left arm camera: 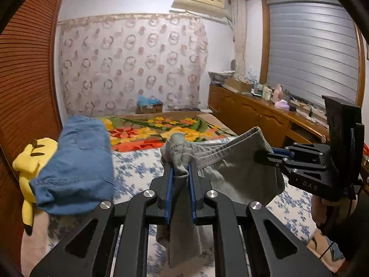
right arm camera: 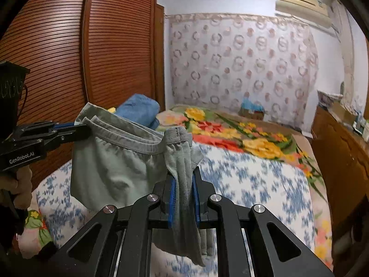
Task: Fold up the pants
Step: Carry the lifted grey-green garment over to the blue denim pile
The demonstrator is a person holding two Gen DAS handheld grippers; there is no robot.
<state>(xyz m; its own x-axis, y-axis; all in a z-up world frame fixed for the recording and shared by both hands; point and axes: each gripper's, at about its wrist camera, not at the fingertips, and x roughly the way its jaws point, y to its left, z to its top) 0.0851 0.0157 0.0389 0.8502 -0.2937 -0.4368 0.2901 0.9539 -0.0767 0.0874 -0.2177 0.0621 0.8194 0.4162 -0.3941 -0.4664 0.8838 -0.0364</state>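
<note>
Grey pants hang in the air above the bed, held by the elastic waistband between both grippers. My left gripper is shut on one end of the waistband, with cloth bunched between its blue pads. My right gripper is shut on the other end, at the right of the left wrist view. In the right wrist view the right gripper clamps bunched grey cloth, the pants sag to the left, and the left gripper holds the far end.
The bed has a blue-flowered sheet and a bright floral blanket. A blue folded garment and a yellow plush toy lie at its left. A wooden wardrobe stands left, a cluttered wooden dresser right.
</note>
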